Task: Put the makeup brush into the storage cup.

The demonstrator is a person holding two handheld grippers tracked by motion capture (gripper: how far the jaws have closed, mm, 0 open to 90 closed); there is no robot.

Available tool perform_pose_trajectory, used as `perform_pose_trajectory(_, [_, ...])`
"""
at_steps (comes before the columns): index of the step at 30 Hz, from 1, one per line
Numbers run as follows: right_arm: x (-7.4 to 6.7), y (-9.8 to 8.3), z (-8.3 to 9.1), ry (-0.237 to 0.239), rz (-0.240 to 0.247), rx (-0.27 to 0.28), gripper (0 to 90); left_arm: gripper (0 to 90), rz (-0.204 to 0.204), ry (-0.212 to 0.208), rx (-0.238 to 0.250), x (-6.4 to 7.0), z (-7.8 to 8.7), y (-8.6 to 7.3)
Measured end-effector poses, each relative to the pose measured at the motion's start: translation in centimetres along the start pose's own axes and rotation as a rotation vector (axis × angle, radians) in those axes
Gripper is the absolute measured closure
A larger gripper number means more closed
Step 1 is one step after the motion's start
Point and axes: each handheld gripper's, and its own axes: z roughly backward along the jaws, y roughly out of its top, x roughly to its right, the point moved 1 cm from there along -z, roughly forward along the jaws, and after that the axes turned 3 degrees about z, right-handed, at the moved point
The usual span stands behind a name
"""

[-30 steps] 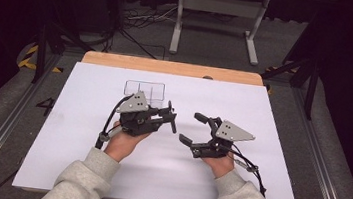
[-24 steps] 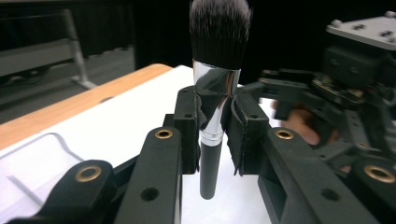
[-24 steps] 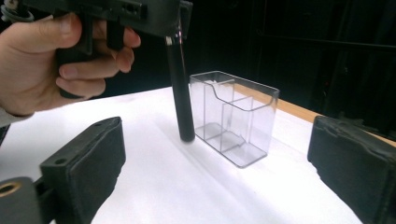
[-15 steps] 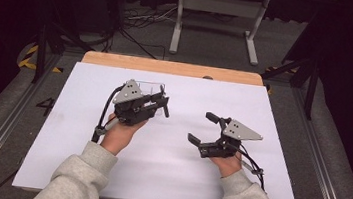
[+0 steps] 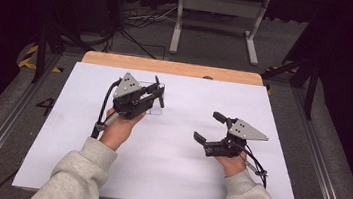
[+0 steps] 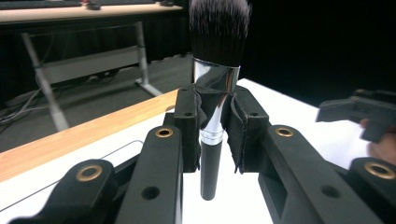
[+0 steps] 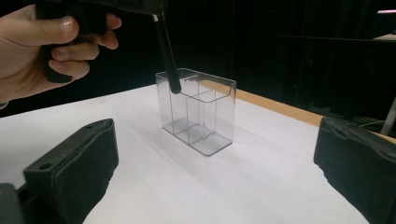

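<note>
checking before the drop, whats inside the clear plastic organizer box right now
The clear plastic divided organizer box looks empty: bare compartments show through its walls. The black-handled makeup brush, gripped by the left gripper, has its handle tip at the rim. The high view's gripper covers part of the box.

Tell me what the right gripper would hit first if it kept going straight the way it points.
Probably the clear divided container: it sits ahead between the open jaws of the right gripper, with bare white table before it. Depth is uncertain; the brush handle hangs just above its rim.
</note>
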Motion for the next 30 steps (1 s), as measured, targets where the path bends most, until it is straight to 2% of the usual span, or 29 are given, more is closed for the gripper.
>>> perform_pose_trajectory(6, [0.1, -0.1, 0.0, -0.006, -0.004, -0.003, 0.7, 75.5, 0.011, 0.043, 0.014, -0.4, -0.4, -0.1])
perform_pose_trajectory(13, [0.2, 0.0, 0.0, 0.009, -0.019, 0.002, 0.7, 75.5, 0.013, 0.1, 0.005, -1.0, -0.9, -0.2])
perform_pose_trajectory(19, [0.2, 0.0, 0.1, 0.008, -0.018, 0.002, 0.7, 75.6, 0.03, 0.143, 0.027, -1.4, -1.3, -0.3])
perform_pose_trajectory(22, [0.2, 0.0, 0.1, 0.009, -0.02, 0.004, 0.7, 75.5, 0.022, 0.168, 0.023, -1.6, -1.6, -0.4])
perform_pose_trajectory(30, [0.2, 0.0, 0.1, 0.015, -0.022, 0.004, 0.7, 75.5, 0.026, 0.19, 0.032, -2.1, -1.8, -0.4])
